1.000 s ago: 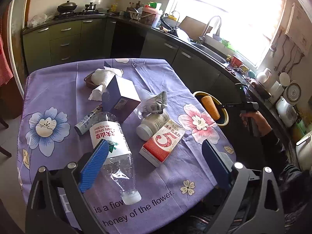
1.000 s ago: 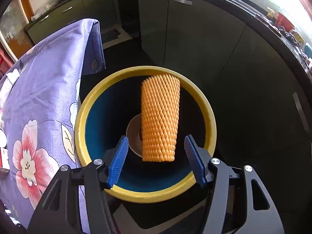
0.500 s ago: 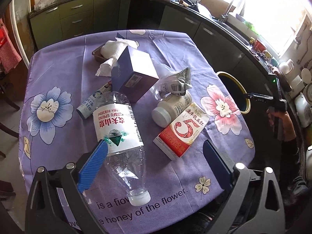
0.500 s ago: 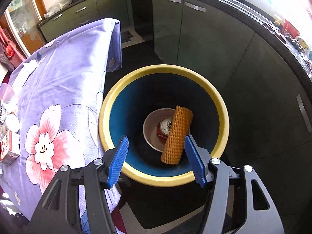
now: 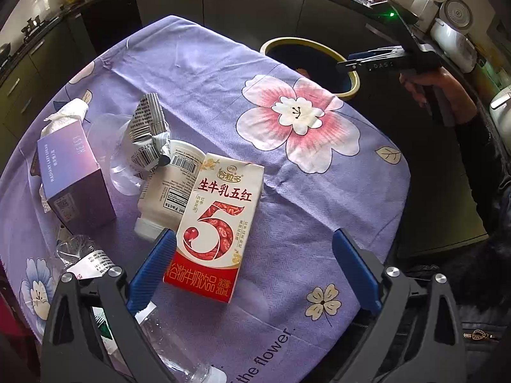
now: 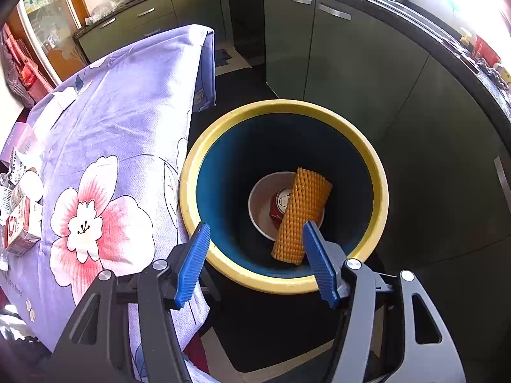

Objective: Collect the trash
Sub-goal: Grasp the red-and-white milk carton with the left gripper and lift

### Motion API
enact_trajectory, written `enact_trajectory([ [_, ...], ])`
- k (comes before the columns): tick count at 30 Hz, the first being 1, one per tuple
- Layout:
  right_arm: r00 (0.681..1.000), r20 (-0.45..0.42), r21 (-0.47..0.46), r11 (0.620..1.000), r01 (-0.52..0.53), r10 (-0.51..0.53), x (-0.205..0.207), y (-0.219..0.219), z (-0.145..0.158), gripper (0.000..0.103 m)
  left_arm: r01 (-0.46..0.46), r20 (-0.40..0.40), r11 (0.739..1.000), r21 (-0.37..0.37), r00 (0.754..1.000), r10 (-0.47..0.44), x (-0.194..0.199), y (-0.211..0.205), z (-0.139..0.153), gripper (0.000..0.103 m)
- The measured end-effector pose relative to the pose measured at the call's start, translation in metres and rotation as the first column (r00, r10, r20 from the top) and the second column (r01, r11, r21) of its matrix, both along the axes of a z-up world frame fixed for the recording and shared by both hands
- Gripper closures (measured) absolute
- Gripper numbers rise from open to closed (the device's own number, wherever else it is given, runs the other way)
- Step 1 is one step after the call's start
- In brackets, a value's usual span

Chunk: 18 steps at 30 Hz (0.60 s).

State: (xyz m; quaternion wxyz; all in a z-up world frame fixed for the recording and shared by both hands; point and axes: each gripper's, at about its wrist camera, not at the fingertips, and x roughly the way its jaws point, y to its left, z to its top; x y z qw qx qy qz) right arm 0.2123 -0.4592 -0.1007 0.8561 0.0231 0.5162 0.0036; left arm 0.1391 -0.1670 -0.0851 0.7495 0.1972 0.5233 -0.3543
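Left gripper spread, empty; milk carton lower centre, touching its left finger. Right gripper released above bin, lower centre. Purple floral tablecloth; kitchen.

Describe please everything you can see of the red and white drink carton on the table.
The drink carton is a rectangular paper box, cream white above with a red band at its base, a big red "5" and Chinese print. It lies flat on the purple floral tablecloth, looking intact. Its upper left corner overlaps a white plastic bottle lying beside it. The left gripper hangs open above it, the left pad near its edge; contact cannot be told.
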Motion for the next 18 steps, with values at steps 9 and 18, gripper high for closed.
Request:
enact_trajectory([
  [9,1.000,-0.017,0.016,1.000,-0.002,0.002,0.007,-0.001,-0.008,0.043,0.030,-0.025,0.997,0.070,0.999,-0.028,0.009,-0.008,-0.015,0.010],
  [18,0.999,-0.033,0.016,1.000,-0.011,0.012,0.010,0.003,-0.014,0.043,0.076,-0.063,0.994,0.077,0.996,-0.071,0.007,-0.012,-0.020,0.010],
])
